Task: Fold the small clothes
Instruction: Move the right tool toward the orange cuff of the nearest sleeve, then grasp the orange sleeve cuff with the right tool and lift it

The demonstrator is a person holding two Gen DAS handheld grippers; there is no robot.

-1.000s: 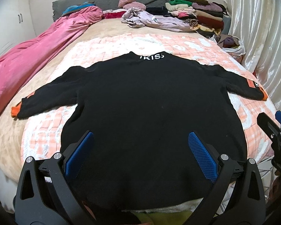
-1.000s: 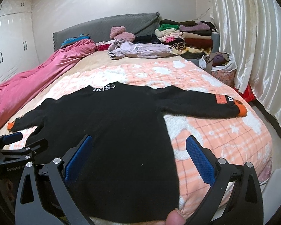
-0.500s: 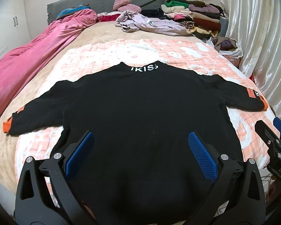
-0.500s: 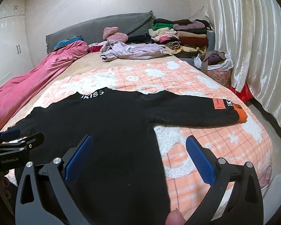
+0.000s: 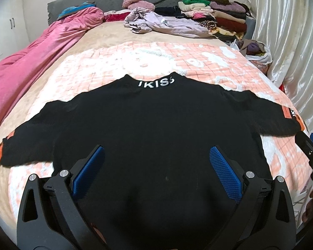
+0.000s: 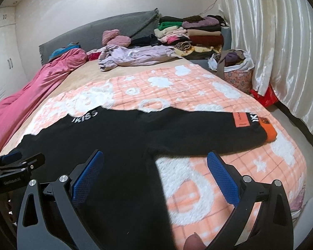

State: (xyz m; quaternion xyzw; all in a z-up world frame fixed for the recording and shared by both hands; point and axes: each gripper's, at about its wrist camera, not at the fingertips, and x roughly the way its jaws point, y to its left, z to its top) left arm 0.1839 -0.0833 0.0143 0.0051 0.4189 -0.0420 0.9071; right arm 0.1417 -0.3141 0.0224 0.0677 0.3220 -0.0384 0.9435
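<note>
On pink checked blanket (image 6: 198,87): black knit sweater with orange cuffs (image 5: 156,129) flat, sleeves spread. Left gripper (image 5: 156,162), right gripper (image 6: 154,164) both released, now closer over hem than second ago; fold not started.

Pink duvet (image 5: 37,58), stacked clothes (image 6: 189,35) (folded).

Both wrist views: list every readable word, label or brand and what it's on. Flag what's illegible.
"IKISS": white letters on the collar of the black sweater.
"IK...": white letters on the sweater's right sleeve, cut off by the fold.
Orange patch on that sleeve: small print, too blurred to read.
Orange cuff: dark tag, unreadable.
"GenRobot.AI", roughly: on the left gripper body, small and blurred, not certain.
</note>
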